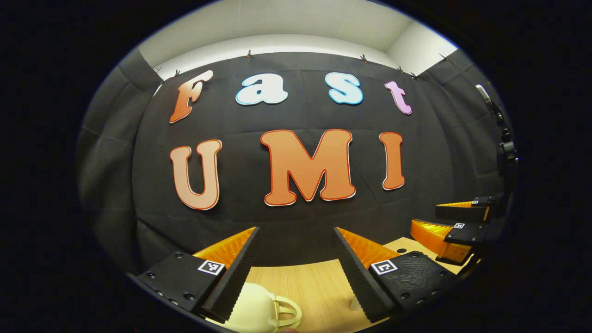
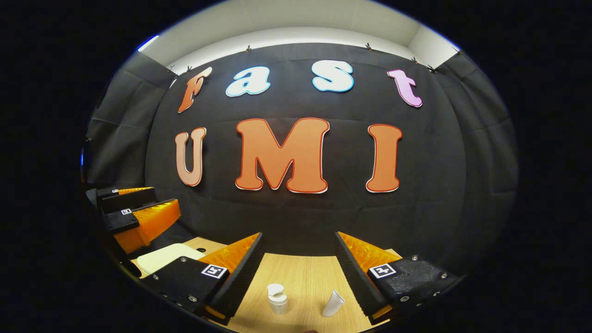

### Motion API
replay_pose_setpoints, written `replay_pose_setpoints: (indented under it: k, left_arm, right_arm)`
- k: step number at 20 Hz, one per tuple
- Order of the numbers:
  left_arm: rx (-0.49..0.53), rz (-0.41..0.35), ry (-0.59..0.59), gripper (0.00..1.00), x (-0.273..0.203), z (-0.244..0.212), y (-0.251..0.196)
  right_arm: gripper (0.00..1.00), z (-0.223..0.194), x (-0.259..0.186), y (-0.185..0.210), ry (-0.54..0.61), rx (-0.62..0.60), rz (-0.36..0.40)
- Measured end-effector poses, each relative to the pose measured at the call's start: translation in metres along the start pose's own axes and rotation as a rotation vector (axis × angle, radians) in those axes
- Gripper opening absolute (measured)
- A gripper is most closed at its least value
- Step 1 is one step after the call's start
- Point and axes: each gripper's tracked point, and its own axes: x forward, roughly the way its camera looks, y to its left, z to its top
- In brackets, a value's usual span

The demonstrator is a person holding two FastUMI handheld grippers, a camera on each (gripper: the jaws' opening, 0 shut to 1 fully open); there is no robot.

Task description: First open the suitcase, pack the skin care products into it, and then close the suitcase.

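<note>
We hold both grippers above the counter (image 2: 305, 273), the left gripper (image 1: 296, 263) and right gripper (image 2: 298, 268) each with fingers spread wide and empty. The cream suitcase (image 1: 254, 310) sits closed just under the left fingers, its looped handle (image 1: 289, 312) facing us; smooth, rounded, probably hard plastic. To open it well, we should bring one finger under the lid's edge and steady the shell with the other gripper. A small white jar (image 2: 278, 300) and a tapered tube (image 2: 333, 304) wait on the pale woodgrain.
</note>
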Motion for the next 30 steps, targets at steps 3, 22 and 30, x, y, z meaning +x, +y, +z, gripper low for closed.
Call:
replay_pose_setpoints:
  k: [3, 22, 30]
  left_arm:
    - [0.007, 0.001, 0.003, 0.99, -0.002, 0.000, -0.003]
    - [0.405, 0.012, 0.223, 0.98, -0.020, -0.120, 0.009]
    - [0.660, -0.110, 0.391, 0.96, -0.017, -0.224, -0.005]
  right_arm:
    - [0.96, -0.003, 0.007, -0.013, 0.011, 0.013, -0.001]
    - [0.96, -0.022, -0.017, -0.040, 0.048, -0.053, -0.001]
    - [0.96, -0.041, -0.029, -0.078, 0.092, -0.074, -0.078]
